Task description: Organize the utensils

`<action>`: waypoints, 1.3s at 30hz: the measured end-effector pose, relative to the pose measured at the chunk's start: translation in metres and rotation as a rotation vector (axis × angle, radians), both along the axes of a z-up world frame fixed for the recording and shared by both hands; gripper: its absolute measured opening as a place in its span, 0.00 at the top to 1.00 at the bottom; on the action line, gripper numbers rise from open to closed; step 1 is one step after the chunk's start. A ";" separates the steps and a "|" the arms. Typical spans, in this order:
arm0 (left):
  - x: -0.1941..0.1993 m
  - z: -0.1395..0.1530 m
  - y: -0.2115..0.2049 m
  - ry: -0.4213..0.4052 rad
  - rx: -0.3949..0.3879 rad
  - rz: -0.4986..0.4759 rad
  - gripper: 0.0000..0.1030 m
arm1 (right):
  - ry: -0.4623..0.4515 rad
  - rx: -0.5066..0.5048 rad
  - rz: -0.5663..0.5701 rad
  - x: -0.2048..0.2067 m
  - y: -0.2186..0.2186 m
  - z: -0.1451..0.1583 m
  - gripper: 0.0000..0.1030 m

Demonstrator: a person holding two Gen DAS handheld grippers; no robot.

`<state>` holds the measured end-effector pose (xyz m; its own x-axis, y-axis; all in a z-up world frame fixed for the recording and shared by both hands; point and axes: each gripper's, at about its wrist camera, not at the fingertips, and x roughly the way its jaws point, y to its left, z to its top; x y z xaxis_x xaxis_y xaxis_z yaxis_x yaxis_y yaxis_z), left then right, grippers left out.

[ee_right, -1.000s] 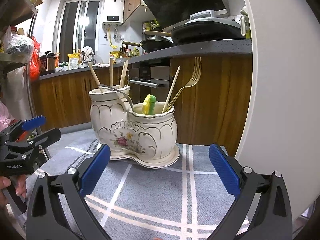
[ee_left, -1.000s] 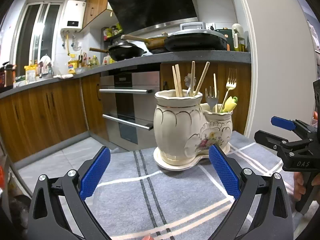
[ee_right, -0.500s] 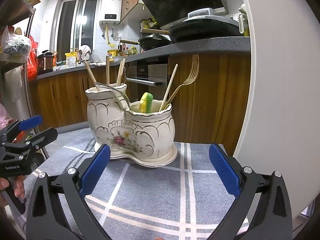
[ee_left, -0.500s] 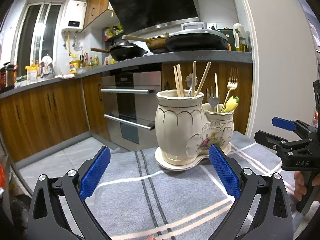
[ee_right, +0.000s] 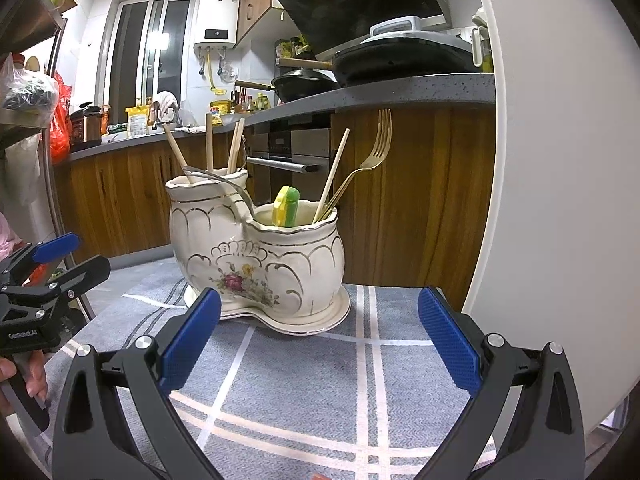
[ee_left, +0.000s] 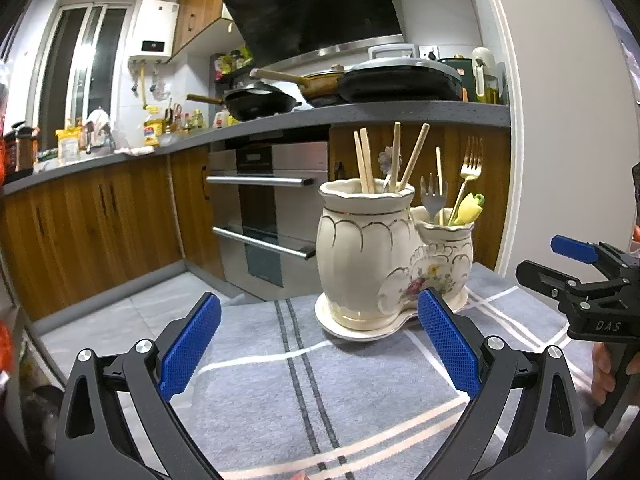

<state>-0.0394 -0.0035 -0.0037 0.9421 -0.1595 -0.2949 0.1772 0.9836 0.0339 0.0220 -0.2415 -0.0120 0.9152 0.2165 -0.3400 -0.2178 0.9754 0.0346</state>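
Before the holder [ee_left: 380, 264], both grippers [ee_left: 320, 344] hover, jaws apart.

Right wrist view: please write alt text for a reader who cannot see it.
A cream ceramic two-pot utensil holder with a flower motif stands on a grey cloth with white stripes, holding wooden chopsticks, a gold fork and a yellow-green tool. Open blue-padded right tongs frame it, empty.

A grey cloth with white and dark stripes [ee_left: 256, 344] covers the table. Behind it, a built-in oven [ee_left: 268, 208] sits among wooden cabinets [ee_left: 92, 224]. Black pans [ee_left: 260, 105] rest on the grey countertop [ee_left: 400, 114].
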 end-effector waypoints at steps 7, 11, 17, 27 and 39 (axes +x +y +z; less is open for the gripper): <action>0.000 0.000 0.000 0.001 0.002 0.001 0.05 | 0.006 -0.001 -0.004 0.000 0.000 0.000 0.05; -0.001 0.000 0.001 0.000 -0.001 0.004 0.05 | 0.010 0.000 -0.004 0.001 0.000 0.000 0.05; 0.000 0.000 0.001 0.000 0.001 0.004 0.05 | 0.011 0.000 -0.004 0.001 0.000 0.000 0.05; 0.000 0.001 0.002 0.000 -0.005 0.009 0.07 | 0.012 0.001 -0.005 0.002 0.000 0.000 0.05; -0.001 0.002 0.002 -0.003 -0.009 0.018 0.12 | 0.011 -0.003 -0.012 0.001 0.001 0.000 0.05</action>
